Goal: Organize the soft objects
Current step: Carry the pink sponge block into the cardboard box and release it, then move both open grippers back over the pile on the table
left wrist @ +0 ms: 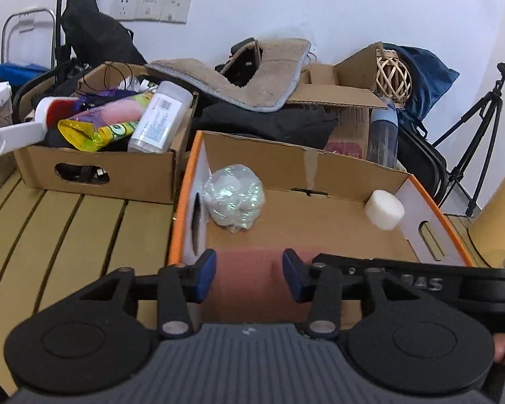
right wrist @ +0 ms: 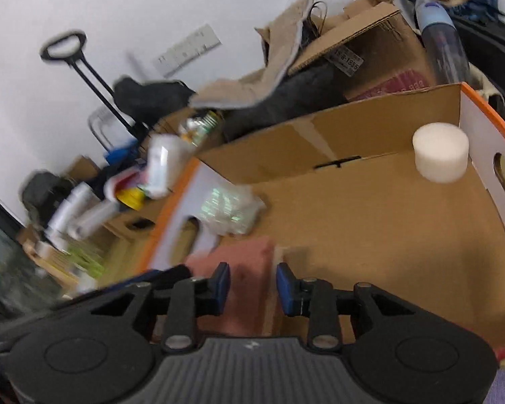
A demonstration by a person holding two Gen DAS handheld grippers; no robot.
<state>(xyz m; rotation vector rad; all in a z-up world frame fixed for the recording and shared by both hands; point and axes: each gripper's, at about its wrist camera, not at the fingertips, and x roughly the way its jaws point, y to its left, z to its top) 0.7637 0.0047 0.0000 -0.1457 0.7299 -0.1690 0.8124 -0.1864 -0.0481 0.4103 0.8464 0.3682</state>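
The left gripper [left wrist: 249, 274] is seen with its blue pads [left wrist: 205, 276] set well apart, and a pink block [left wrist: 249, 279], apparently a sponge, lies between them on the floor of the orange-edged box [left wrist: 436, 208]. No pad can be seen pressing the block, so the jaws are judged open around it, not clamped. The right gripper [right wrist: 252, 286] is likewise spread, with the same pink block [right wrist: 249, 269] under its left pad and reaching into the gap; contact cannot be told, as that view is blurred.

The step in hand is judged to be the placing of the pink block in the box, or its release there. Next, both grippers would need to be lifted straight clear without dragging the block.

Further in, a bag of white pieces [left wrist: 234, 195] rests against the left wall, and a white foam cylinder [left wrist: 384, 209] sits in the far right corner. Beside the box, a cluttered carton [left wrist: 97, 171] is seen.
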